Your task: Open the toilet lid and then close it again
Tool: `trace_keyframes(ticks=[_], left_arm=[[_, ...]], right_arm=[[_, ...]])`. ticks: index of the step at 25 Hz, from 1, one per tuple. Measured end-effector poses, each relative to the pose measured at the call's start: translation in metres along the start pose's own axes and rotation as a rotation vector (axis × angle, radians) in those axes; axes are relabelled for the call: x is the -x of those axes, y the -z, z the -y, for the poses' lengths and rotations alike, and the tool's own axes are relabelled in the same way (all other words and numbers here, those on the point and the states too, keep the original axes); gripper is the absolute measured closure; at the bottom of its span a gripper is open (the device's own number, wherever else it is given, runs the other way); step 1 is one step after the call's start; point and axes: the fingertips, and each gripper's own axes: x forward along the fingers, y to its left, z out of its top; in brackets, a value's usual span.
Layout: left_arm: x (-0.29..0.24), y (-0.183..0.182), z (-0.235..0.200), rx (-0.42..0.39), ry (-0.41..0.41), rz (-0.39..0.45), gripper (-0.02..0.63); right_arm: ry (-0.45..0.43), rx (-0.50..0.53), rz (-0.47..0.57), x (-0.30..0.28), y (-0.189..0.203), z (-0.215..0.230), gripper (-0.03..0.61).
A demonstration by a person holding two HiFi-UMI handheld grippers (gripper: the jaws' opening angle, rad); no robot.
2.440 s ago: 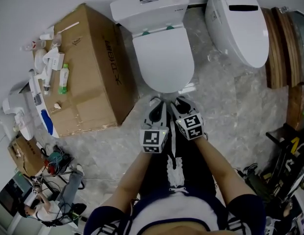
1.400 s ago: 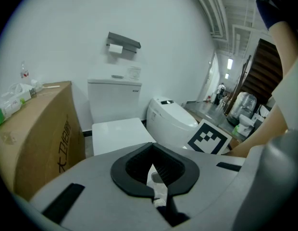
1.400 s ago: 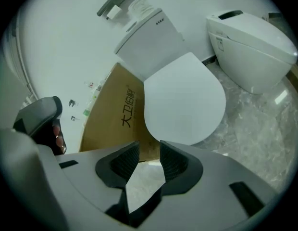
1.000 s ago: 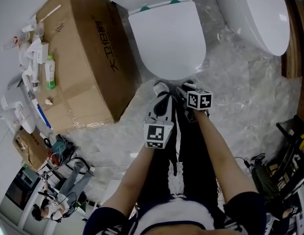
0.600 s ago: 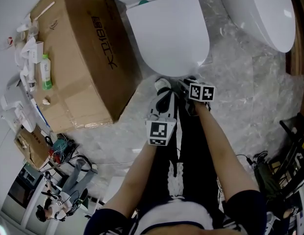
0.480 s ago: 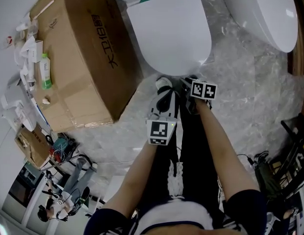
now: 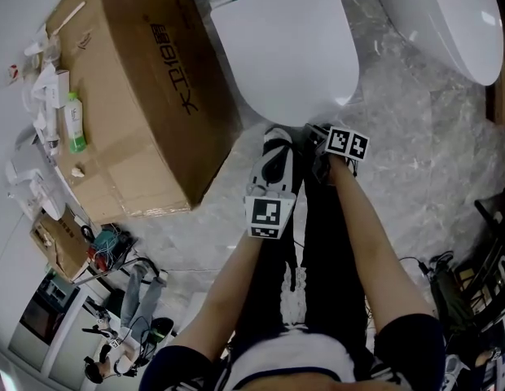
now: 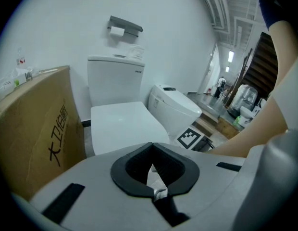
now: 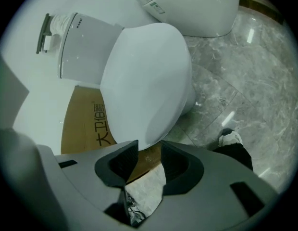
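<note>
The white oval toilet lid (image 7: 285, 47) is down flat on the white toilet bowl. It has not been lifted yet. The toilet stands on the grey stone floor (image 7: 415, 161), just beside a big brown cardboard box (image 7: 130, 96).

The lid's long way runs from its hinge by the white water tank (image 8: 115, 78), far from the person, to its round front edge, which is close to the person. That front edge is the part to get hold of. Both claws point forward and down at it from in front of the toilet.

The left claw (image 8: 151, 148) is closed tight with nothing in it. The lid lies ahead of it and a bit lower.

The right claw (image 9: 149, 153) is turned on its side, and its jaws are apart. The round front edge of the lid shows right at the mouth of the gap, but the jaws are not pressing on it. I think the right claw is nearer and better placed, so it looks ready to catch the front edge and tip the lid up toward the tank.
</note>
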Motion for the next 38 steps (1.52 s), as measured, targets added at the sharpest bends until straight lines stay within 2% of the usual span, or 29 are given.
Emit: trace_keyframes(ticks=[5,8,16,19,23,31,38], left_arm=[[-0.005,0.003,0.001,-0.01,0.013,-0.007,0.608],[-0.008,0.001,0.001,-0.018,0.017,-0.006,0.608],[-0.016,-0.004,0.003,-0.026,0.026,0.001,0.608],[-0.015,-0.008,0.002,-0.028,0.029,0.004,0.608],[-0.012,-0.014,0.003,-0.02,0.038,0.006,0.609],[0.005,-0.042,0.006,-0.013,0.045,0.022,0.609],[0.024,-0.071,0.002,0.011,0.063,0.048,0.607]], right_arm=[[-0.011,-0.083,0.008,-0.002,-0.006,0.008,0.47],[-0.025,-0.111,0.015,0.0,-0.006,0.008,0.491],[-0.027,-0.243,0.113,0.008,-0.005,0.005,0.526],[-0.034,-0.261,0.129,0.015,-0.005,-0.001,0.531],[-0.04,-0.202,0.131,0.029,-0.004,-0.018,0.532],[-0.042,0.005,0.126,0.07,-0.002,-0.062,0.532],[-0.064,0.062,0.148,0.101,-0.009,-0.104,0.532]])
